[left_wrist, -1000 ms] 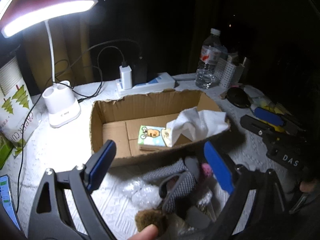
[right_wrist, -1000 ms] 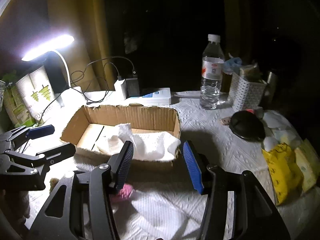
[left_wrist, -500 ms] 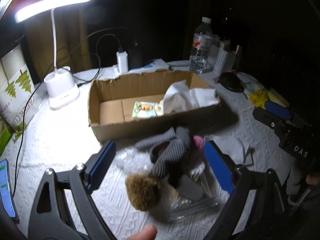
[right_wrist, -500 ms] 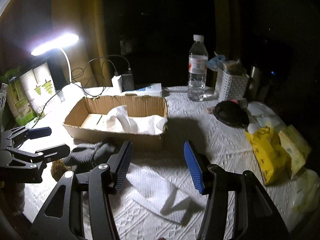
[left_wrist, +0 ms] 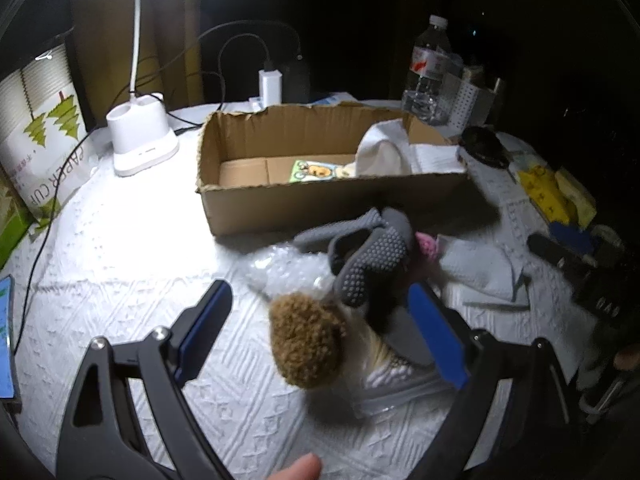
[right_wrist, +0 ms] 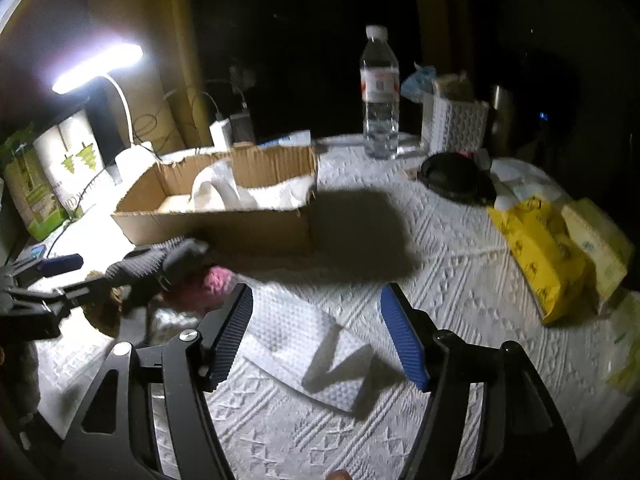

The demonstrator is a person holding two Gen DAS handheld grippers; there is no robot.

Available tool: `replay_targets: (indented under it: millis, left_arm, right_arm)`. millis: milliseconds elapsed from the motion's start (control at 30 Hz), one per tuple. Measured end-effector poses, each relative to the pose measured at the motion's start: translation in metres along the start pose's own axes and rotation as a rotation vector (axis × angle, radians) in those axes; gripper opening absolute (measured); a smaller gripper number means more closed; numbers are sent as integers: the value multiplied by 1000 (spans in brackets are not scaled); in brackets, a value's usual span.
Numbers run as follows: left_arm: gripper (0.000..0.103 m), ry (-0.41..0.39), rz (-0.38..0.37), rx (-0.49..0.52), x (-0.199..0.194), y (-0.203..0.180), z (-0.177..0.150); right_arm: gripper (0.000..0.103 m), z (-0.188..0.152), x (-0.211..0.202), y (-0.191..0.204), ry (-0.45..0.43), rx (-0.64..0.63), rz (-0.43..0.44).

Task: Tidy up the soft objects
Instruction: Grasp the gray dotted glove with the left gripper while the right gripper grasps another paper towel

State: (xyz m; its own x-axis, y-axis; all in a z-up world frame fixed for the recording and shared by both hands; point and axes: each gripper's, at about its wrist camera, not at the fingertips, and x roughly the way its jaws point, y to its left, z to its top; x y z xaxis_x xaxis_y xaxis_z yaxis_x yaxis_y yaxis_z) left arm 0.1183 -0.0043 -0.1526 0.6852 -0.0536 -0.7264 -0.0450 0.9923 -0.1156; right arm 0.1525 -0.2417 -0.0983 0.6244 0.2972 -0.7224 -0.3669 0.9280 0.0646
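A: Socks (left_wrist: 372, 256), grey with grip dots on the sole, lie in a heap on the white quilted cloth (left_wrist: 132, 280), just in front of the cardboard box (left_wrist: 320, 196). A brown fuzzy ball (left_wrist: 306, 344) lies against the near side of the heap, something pink and knitted (left_wrist: 426, 242) at its far right, and crinkled clear plastic (left_wrist: 280, 268) under it.

B: And the left gripper (left_wrist: 320, 336)?

A: Jaws spread wide, hanging over the heap. The fuzzy ball and the sock's edge sit between the blue pads, but neither pad presses on them.

B: The right gripper (right_wrist: 316, 332)?

A: Its jaws are opening. Between them lies only a folded white paper towel (right_wrist: 320, 344) flat on the cloth; the pads do not touch it.

B: What is in the box?

A: A white cloth (left_wrist: 384, 152) bunched at the right end, and a small printed packet (left_wrist: 316, 170) on the floor of it.

B: Around that?

A: A white desk lamp (left_wrist: 140, 140) stands left of the box, lit. Behind the box are a charger (left_wrist: 270, 88) with cables and a water bottle (right_wrist: 380, 92). A white perforated basket (right_wrist: 456, 124) stands beside the bottle, and yellow packets (right_wrist: 540, 252) lie at the far right.
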Motion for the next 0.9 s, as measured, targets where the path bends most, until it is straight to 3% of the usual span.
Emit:
replay_targets:
  millis: [267, 467, 533, 767, 800, 900]
  left_arm:
    - [90, -20, 31, 148, 20, -30, 16]
    - [88, 0, 28, 187, 39, -39, 22]
    - [74, 19, 21, 195, 45, -39, 22]
    - [47, 42, -52, 188, 49, -34, 18]
    - [37, 43, -70, 182, 49, -33, 18]
    - [32, 37, -87, 189, 47, -35, 19]
  right_arm:
    - [70, -14, 24, -12, 66, 33, 14]
    - [70, -17, 35, -17, 92, 58, 36]
    - [70, -18, 41, -17, 108, 64, 45]
    - [69, -23, 53, -6, 142, 52, 57]
    - [62, -24, 55, -4, 146, 44, 55]
    - [42, -26, 56, 1, 151, 17, 30]
